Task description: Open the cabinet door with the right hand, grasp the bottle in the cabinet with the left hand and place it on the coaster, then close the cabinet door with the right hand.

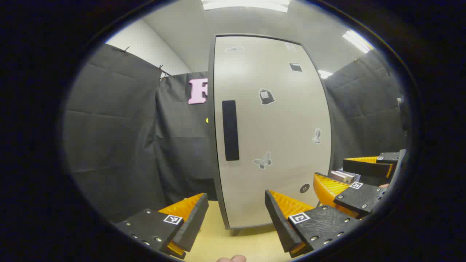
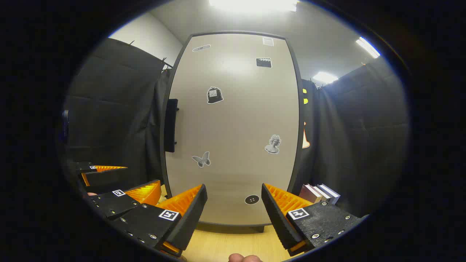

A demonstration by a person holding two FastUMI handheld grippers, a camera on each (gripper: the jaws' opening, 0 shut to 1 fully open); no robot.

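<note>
Left gripper [image 1: 236,214] sits lowest in the left gripper view, jaws wide, nothing between them, pointed at the cabinet door [image 1: 271,131]. Door is shut and upright; dark handle [image 1: 230,130] runs down near its left edge. Stickers on the door: butterfly [image 1: 263,160], bust [image 1: 317,135]. Right gripper [image 2: 234,211] also spread wide and empty, facing the door bottom, apart from it. Bottle can't be seen behind the shut door. Books [image 2: 320,193] stand right of the door's lower corner. Wooden tabletop [image 2: 218,247] under the door.
</note>
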